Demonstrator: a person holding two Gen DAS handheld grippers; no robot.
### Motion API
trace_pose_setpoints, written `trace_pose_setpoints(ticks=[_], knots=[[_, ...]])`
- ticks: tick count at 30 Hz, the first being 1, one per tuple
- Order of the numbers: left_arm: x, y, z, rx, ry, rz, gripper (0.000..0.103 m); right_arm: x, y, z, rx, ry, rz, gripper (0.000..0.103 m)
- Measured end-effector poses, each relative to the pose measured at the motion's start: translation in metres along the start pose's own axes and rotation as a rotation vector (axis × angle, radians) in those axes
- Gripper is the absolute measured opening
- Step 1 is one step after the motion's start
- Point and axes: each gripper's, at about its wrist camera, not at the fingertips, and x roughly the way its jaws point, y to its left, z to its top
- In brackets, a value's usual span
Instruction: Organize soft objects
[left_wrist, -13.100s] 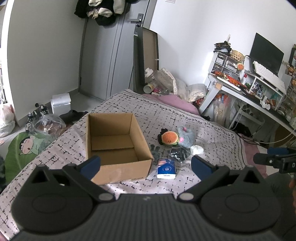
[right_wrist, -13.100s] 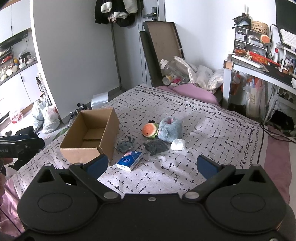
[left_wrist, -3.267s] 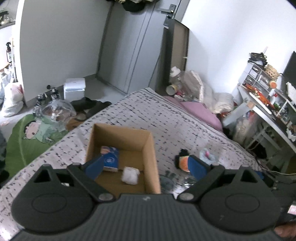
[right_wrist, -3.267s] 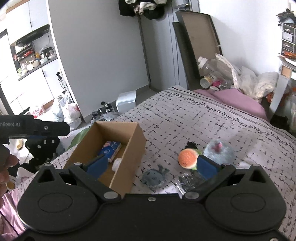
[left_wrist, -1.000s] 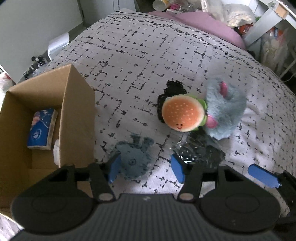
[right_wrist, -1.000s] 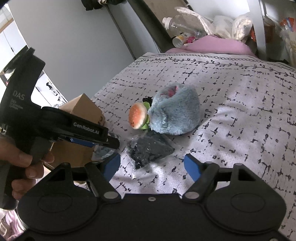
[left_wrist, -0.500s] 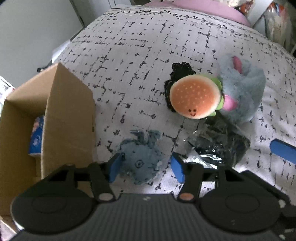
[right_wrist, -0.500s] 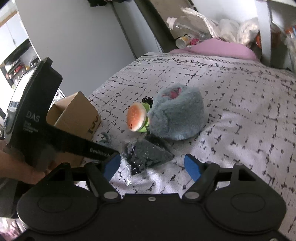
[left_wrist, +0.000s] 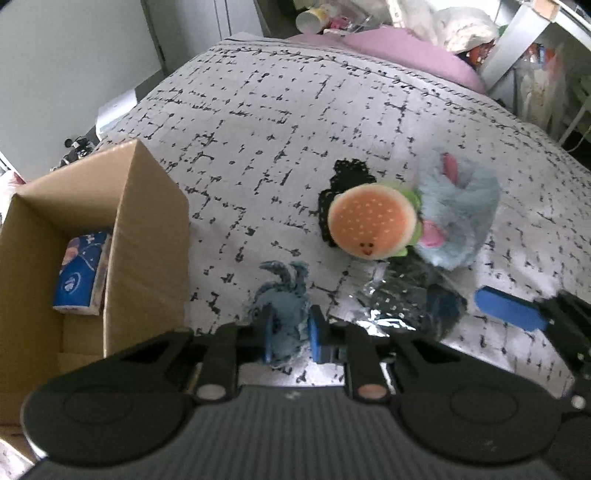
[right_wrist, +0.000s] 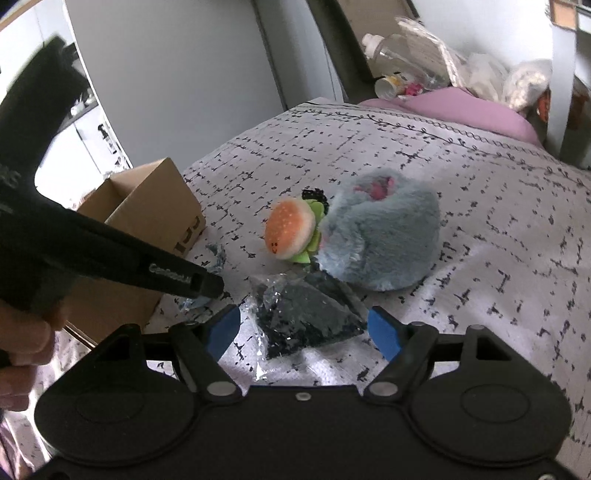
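cardboard box (left_wrist: 147, 236), open top, plain corrugated walls, sits at about 9 o'clock from the left gripper (left_wrist: 291, 338). inside it a blue tissue pack (left_wrist: 81, 273), soft wrapper, lying against the near-right wall.

left gripper has just been closing; its blue pads now pinch the small blue-grey plush toy (left_wrist: 284, 295), fuzzy felt-like pile, ear or fin tufts pointing to 12 o'clock. long axis of the toy runs 6 to 12, in line with the fingers; jaws squeeze across its narrow waist. the key relation: box mouth lies to 9–10 o'clock and higher than the toy, so the carry likely needs a lift over the near wall first.

at 1 o'clock from that claw, the burger plush (left_wrist: 373, 227), round, orange bun with speckles, green frill, leans on a black lace piece (left_wrist: 349, 175). touching its right side, the pale blue furry plush (left_wrist: 461, 210), long shaggy pile, pink patches.

at 3 o'clock, a clear crinkly bag of dark fabric (right_wrist: 306, 310), shiny film, wedge shaped, flat on the bedspread (right_wrist: 498, 258). right gripper (right_wrist: 303, 330) is spread wide, the bag between its pads at 12 o'clock, not yet pinched; this hand is the nearer one to the bag.
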Motion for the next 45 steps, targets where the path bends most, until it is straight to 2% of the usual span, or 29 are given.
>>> trace_pose_setpoints(ticks=[5,9,13,16,18,20,21,23,29,45], knots=[[-0.013,0.002,-0.002,-0.009,-0.023,-0.029,0.012,0.008,0.008,0.000,-0.059,-0.001,-0.044,0.084],[-0.021,0.006,-0.003,-0.015,-0.037,-0.050,0.012,0.016,0.017,0.002,-0.120,-0.020,-0.096,0.095],[-0.027,0.012,-0.002,-0.024,-0.058,-0.057,0.012,0.029,0.027,0.001,-0.177,-0.007,-0.115,0.094],[-0.031,0.017,-0.001,-0.032,-0.069,-0.062,0.012,0.035,0.032,-0.001,-0.195,0.008,-0.132,0.083],[-0.034,0.020,0.000,-0.040,-0.072,-0.072,0.012,0.035,0.034,-0.001,-0.202,0.020,-0.156,0.064],[-0.035,0.021,0.000,-0.039,-0.077,-0.076,0.012,0.032,0.035,-0.001,-0.200,0.020,-0.168,0.059],[-0.036,0.022,0.000,-0.037,-0.080,-0.076,0.012,0.030,0.037,-0.002,-0.220,0.016,-0.186,0.050],[-0.037,0.023,-0.001,-0.039,-0.082,-0.081,0.012,0.025,0.040,-0.002,-0.244,0.016,-0.194,0.048],[-0.046,0.028,-0.001,-0.046,-0.094,-0.094,0.012,0.007,0.038,0.003,-0.212,0.013,-0.182,0.044],[-0.087,0.049,-0.006,-0.063,-0.175,-0.132,0.012,-0.050,0.040,0.025,-0.111,-0.054,-0.187,0.042]])
